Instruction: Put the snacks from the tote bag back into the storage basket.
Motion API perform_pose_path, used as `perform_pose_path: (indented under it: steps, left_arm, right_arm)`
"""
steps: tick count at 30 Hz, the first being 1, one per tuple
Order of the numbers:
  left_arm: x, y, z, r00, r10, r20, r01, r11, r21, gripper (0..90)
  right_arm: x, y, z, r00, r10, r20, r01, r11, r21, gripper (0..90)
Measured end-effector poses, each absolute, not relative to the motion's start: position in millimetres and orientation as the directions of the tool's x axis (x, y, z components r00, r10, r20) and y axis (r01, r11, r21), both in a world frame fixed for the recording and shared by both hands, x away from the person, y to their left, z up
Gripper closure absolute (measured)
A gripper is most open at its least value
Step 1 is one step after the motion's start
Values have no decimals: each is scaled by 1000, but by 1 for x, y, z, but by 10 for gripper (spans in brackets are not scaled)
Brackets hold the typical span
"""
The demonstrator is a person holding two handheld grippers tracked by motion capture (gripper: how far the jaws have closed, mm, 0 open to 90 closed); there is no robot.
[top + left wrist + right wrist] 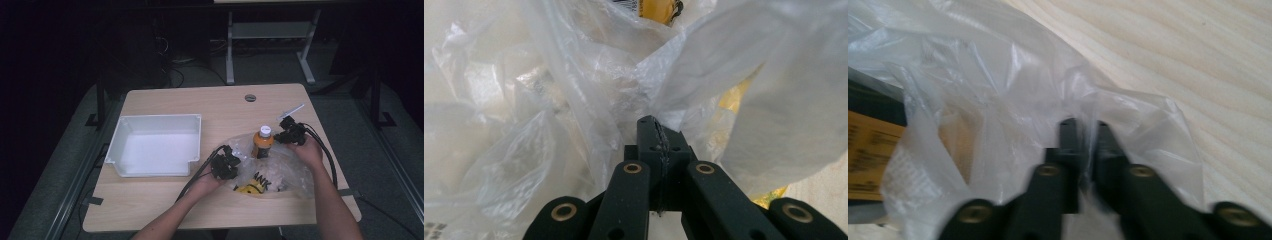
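A clear plastic bag lies crumpled on the wooden table, right of centre. An orange bottle with a white cap stands upright at the bag's far edge, and a yellow and black printed item lies inside near the front. My left gripper is at the bag's left side. In the left gripper view its jaws are shut, pinching the bag's film. My right gripper is at the bag's far right, beside the bottle. Its jaws stand close together with a fold of the film caught between them.
A white plastic tray sits on the left half of the table. A small round grommet is near the far edge. A pale strip lies just beyond my right gripper. Bare wood spreads past the bag's edge.
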State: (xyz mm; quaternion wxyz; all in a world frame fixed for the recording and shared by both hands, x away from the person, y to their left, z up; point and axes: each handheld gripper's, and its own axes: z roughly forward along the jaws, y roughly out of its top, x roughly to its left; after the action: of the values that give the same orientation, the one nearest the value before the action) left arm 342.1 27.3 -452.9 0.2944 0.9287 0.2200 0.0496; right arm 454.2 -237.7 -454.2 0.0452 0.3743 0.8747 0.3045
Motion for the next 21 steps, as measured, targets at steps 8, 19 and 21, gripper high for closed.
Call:
perform_pose_path:
  steps: [8,19,21]
  left_arm:
    - [339,37,-435,890,450,-71,389,-671,631,801]
    - [341,47,-406,897,435,-76,372,-651,662,741]
    - [343,48,-401,901,427,-78,367,-655,661,731]
  right_arm:
    - [442,-242,-432,-698,708,111,613,510,604,568]
    - [410,-259,-401,-690,718,89,578,474,664,477]
    - [405,-261,-400,-685,722,97,586,467,662,465]
